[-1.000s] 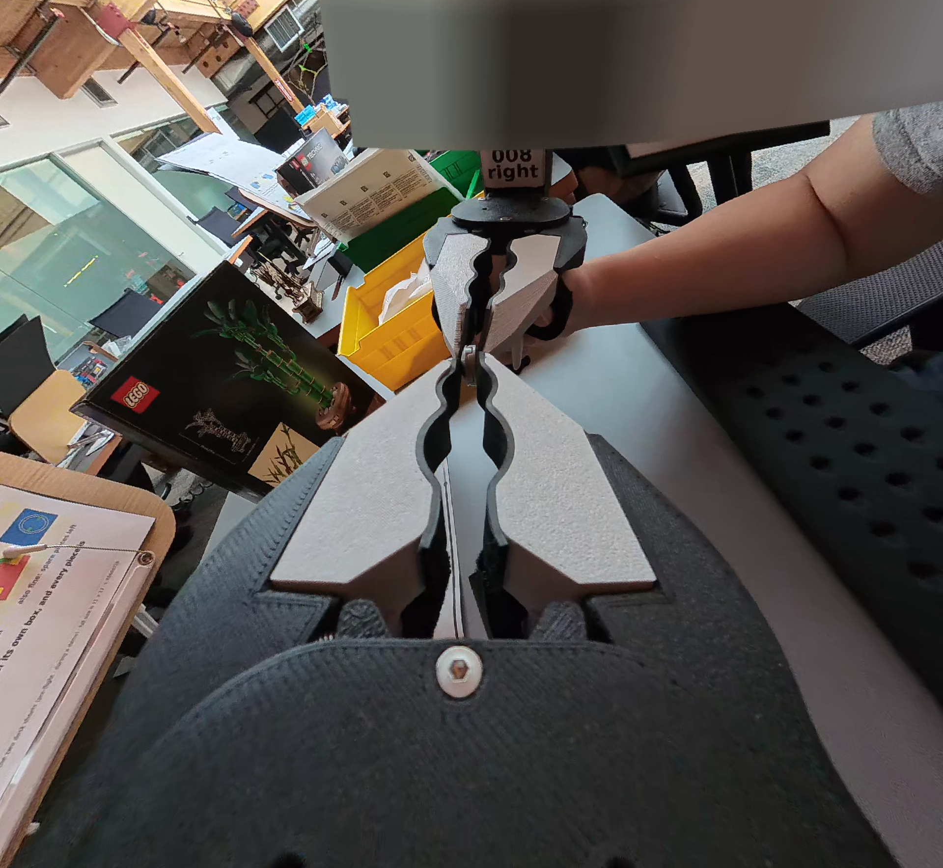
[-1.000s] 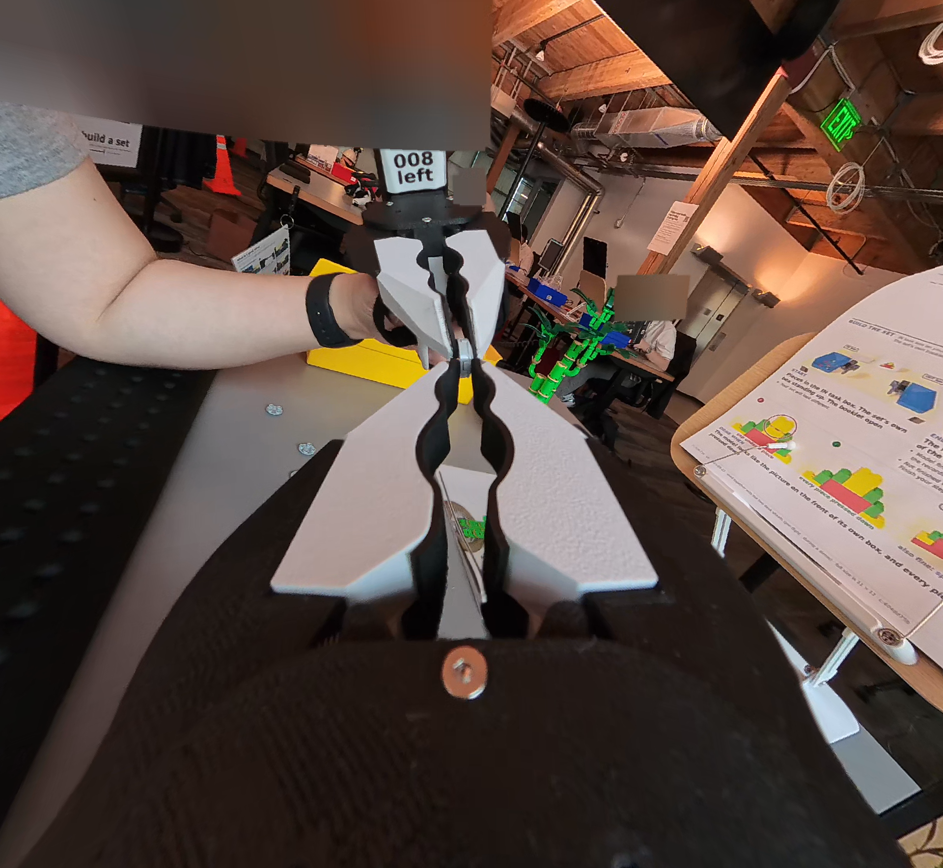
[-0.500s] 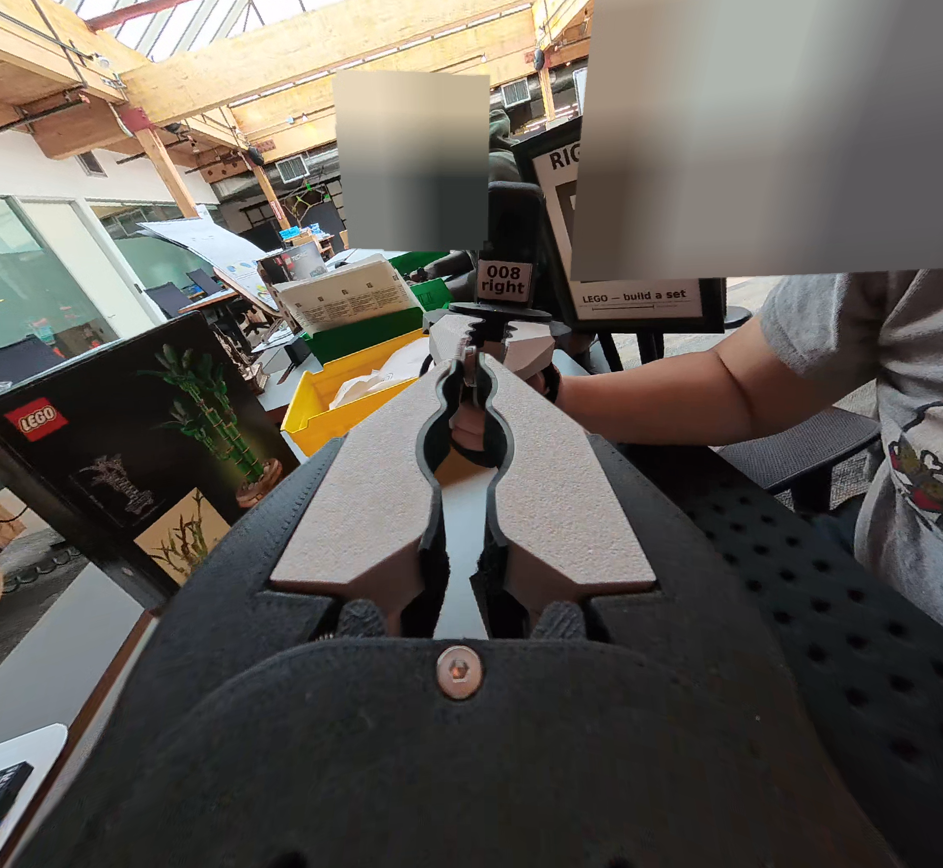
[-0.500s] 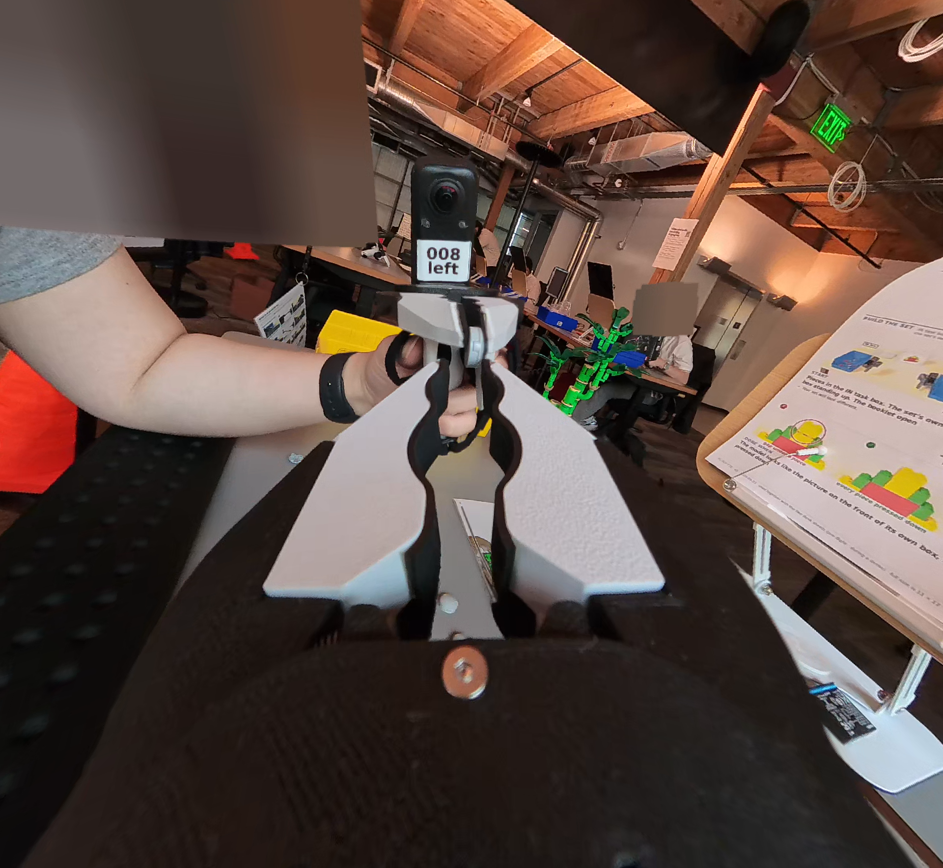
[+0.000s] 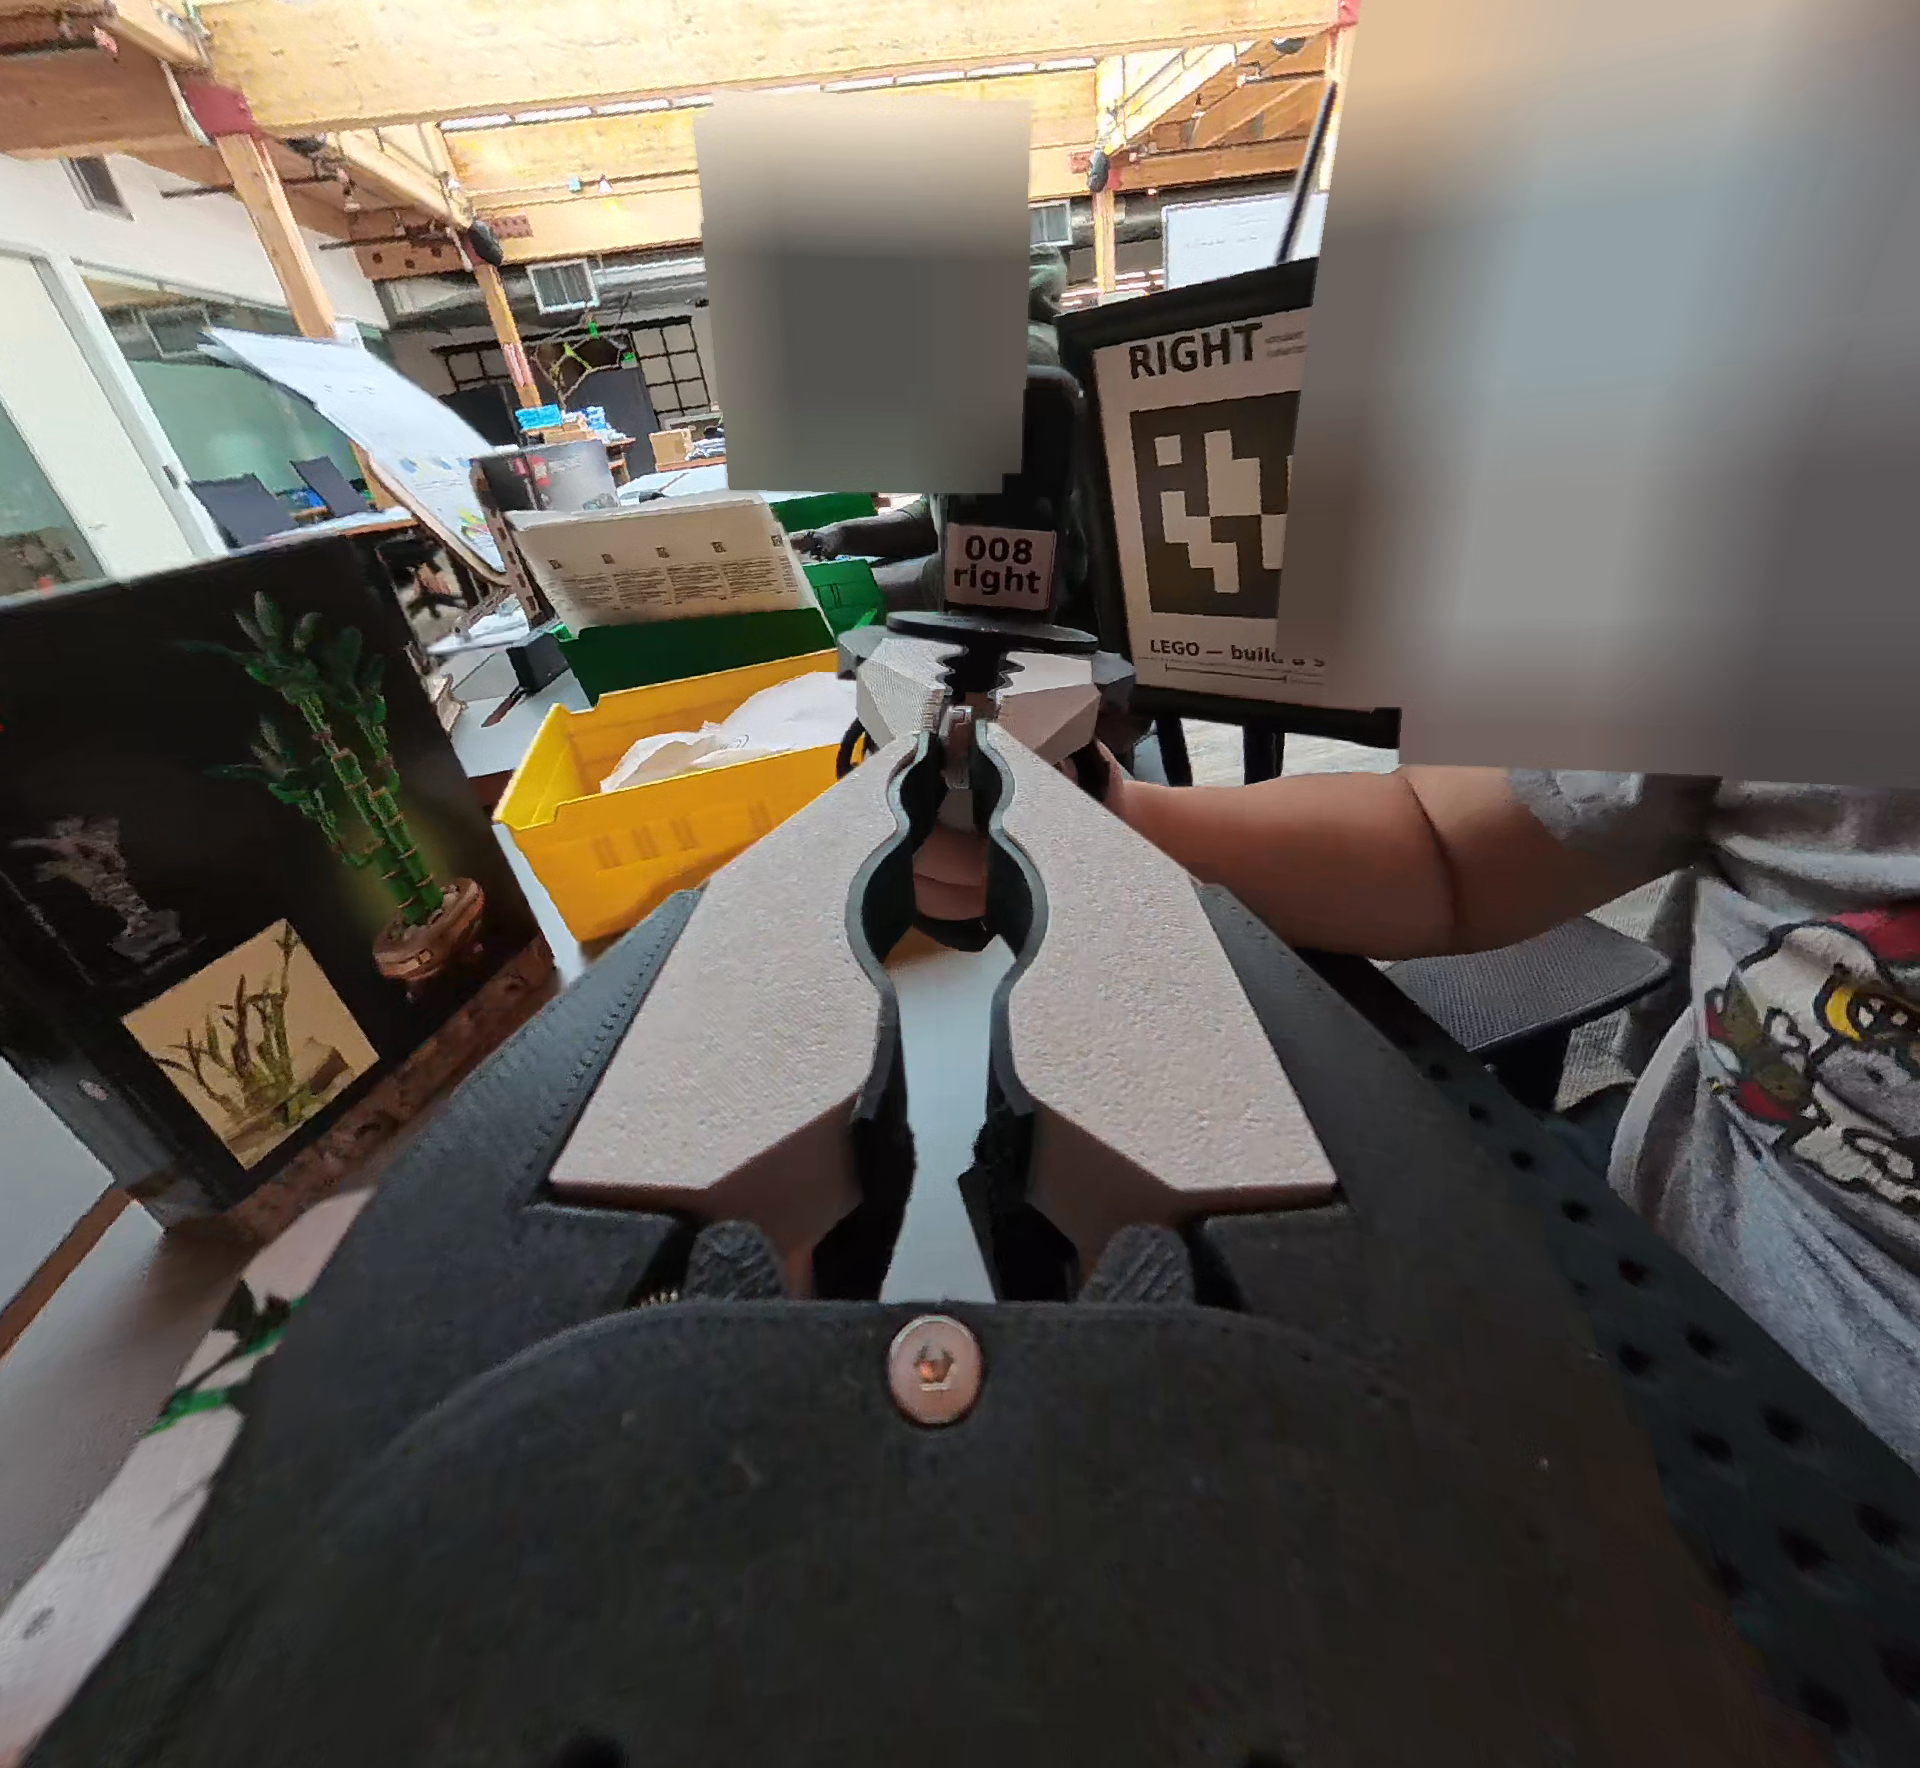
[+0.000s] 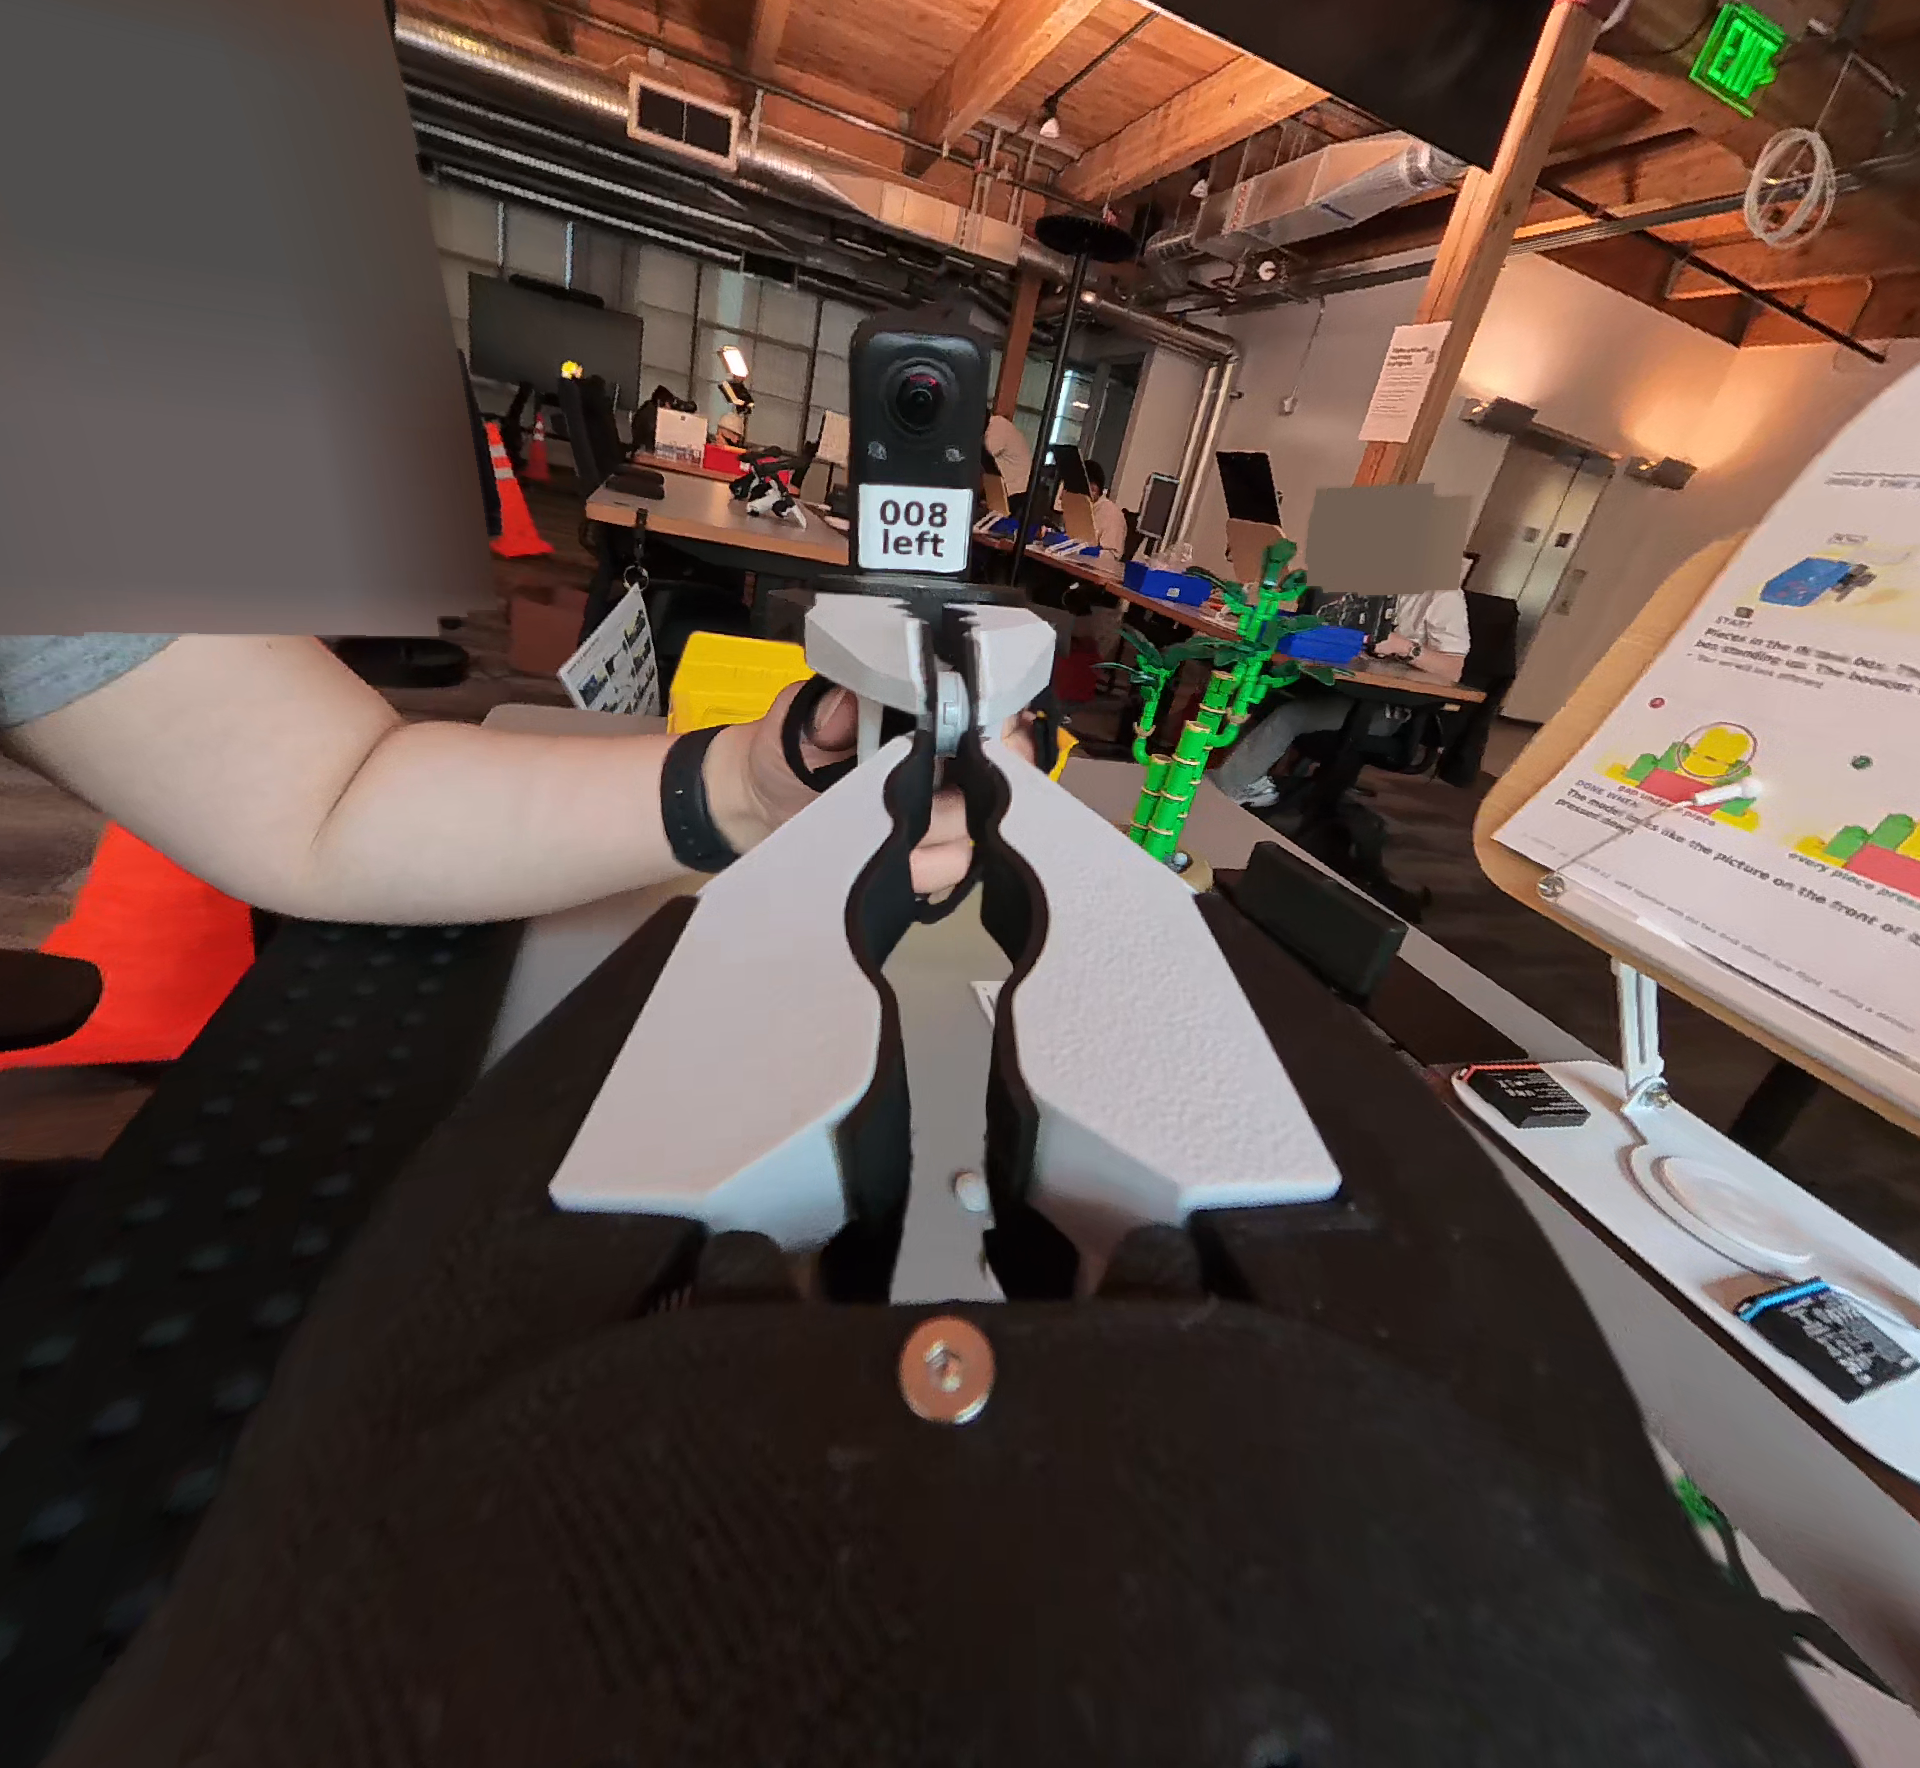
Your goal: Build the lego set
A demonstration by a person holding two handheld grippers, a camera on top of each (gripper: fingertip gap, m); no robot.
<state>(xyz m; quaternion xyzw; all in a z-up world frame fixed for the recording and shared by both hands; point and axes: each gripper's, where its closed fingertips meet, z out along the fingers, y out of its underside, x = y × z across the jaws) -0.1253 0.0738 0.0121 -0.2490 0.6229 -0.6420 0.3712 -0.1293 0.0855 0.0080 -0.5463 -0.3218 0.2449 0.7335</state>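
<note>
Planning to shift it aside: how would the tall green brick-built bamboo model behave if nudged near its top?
The tall green brick-built bamboo model would probably tip: its stalks look slender above a small base. Its thin leaf pieces could pop off, being clipped on. It likely feels light and stiff.

right gripper (image 6: 948, 750) and left gripper (image 6: 943, 679) meet tip to tip, both pinching one small grey piece (image 6: 948, 719).

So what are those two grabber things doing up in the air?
A person holds a gripper in each hand, tip to tip above the table. The left gripper and right gripper are both shut on a small grey Lego piece between them, probably pushing parts together. A green Lego bamboo model stands on the table beyond them.
</note>
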